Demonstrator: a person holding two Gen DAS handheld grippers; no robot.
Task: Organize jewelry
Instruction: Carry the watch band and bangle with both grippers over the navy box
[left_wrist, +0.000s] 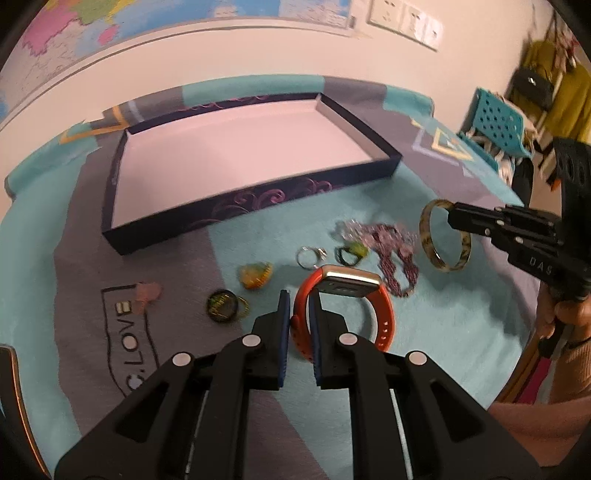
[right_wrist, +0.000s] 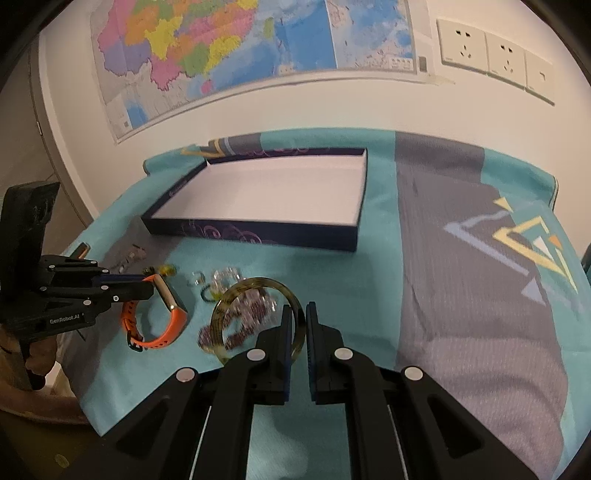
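Low in the left wrist view, the left hand-held gripper (left_wrist: 300, 306) is clamped on the strap of the orange watch (left_wrist: 380, 314). In the right wrist view, the right hand-held gripper (right_wrist: 298, 314) pinches the rim of the tortoiseshell bangle (right_wrist: 236, 291). Beyond them, rings and a purple beaded necklace (left_wrist: 391, 254) lie on the teal cloth (left_wrist: 461, 325), and the dark tray (left_wrist: 255, 206) sits farther up the frame, white inside

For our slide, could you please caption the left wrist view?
Left gripper clamps the orange watch while the right gripper holds a bangle before the empty tray.
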